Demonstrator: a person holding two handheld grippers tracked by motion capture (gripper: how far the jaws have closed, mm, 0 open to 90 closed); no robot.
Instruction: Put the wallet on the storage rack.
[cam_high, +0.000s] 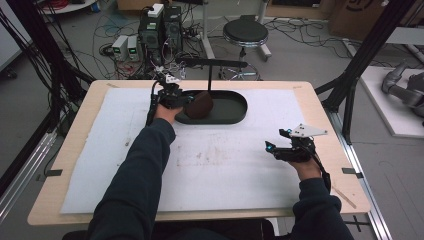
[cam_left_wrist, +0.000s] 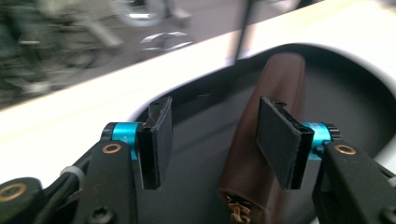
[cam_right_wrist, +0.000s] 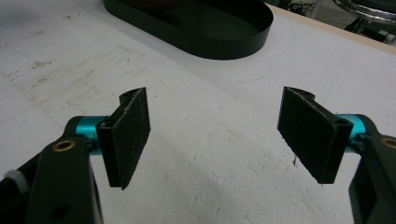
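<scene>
From above our side we look forward and down over the whole table (cam_high: 320, 107). Our two gripper cameras sit low and close, and all three views share the black tray (cam_high: 235, 112) (cam_left_wrist: 345, 88) (cam_right_wrist: 224, 35).

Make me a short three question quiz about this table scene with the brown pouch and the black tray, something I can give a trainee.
1. True or false: the brown pouch lies inside the black tray.
2. Which gripper is nearer the tray: A, the left gripper, or B, the right gripper?
3. Fill in: the right gripper hangs over the white ____ with its jaws apart and nothing between them.

Key
1. True.
2. A. It sits at the tray's edge, jaws apart, the pouch next to one pad; whether that pad touches it cannot be told.
3. Mat.
</scene>
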